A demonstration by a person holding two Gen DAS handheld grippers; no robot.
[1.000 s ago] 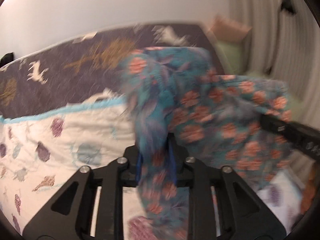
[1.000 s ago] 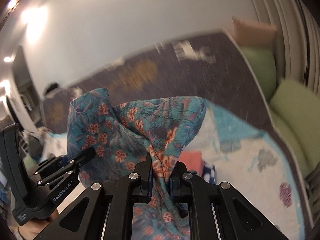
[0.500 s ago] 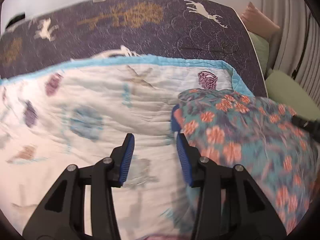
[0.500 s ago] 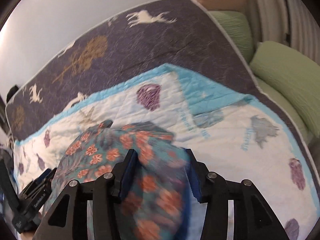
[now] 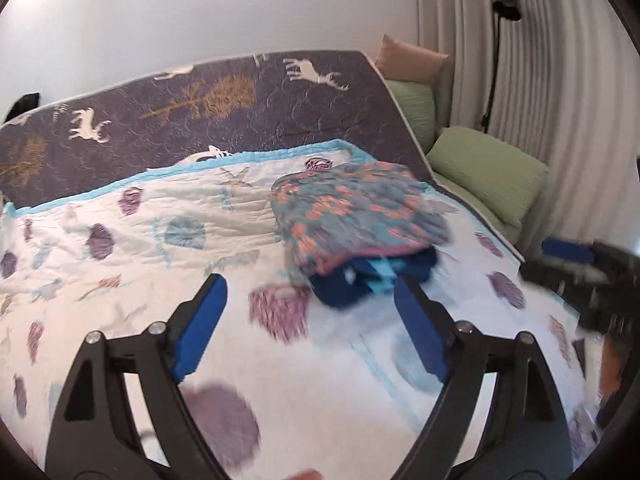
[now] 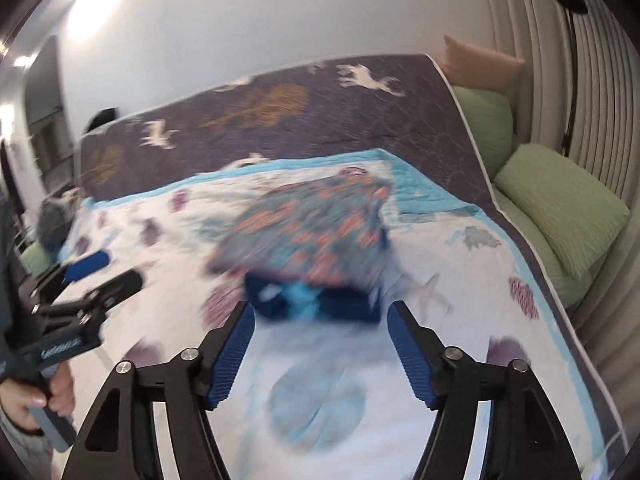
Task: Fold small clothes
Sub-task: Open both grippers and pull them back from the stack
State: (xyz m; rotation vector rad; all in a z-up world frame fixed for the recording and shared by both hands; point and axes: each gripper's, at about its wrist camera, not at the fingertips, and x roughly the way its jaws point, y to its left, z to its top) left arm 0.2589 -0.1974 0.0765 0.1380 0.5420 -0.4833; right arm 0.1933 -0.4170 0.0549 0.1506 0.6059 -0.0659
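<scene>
A folded teal garment with orange flowers (image 5: 352, 216) lies on top of a stack of folded clothes, with a dark blue piece (image 5: 352, 284) under it, on the white patterned quilt (image 5: 160, 240). The stack also shows in the right wrist view (image 6: 316, 236), blurred. My left gripper (image 5: 310, 320) is open and empty, drawn back in front of the stack. My right gripper (image 6: 320, 344) is open and empty, just in front of the dark blue piece (image 6: 320, 304). Each gripper shows at the edge of the other's view.
A dark purple bedspread with deer and trees (image 5: 240, 100) covers the far part of the bed. Green cushions (image 5: 488, 176) and a tan pillow (image 5: 412, 60) lie along the right side by a ribbed wall. A black lamp (image 5: 504, 4) stands there.
Both grippers held the floral garment up a second ago, laid it on the stack, let go and opened wide. Both have pulled back from the stack.
</scene>
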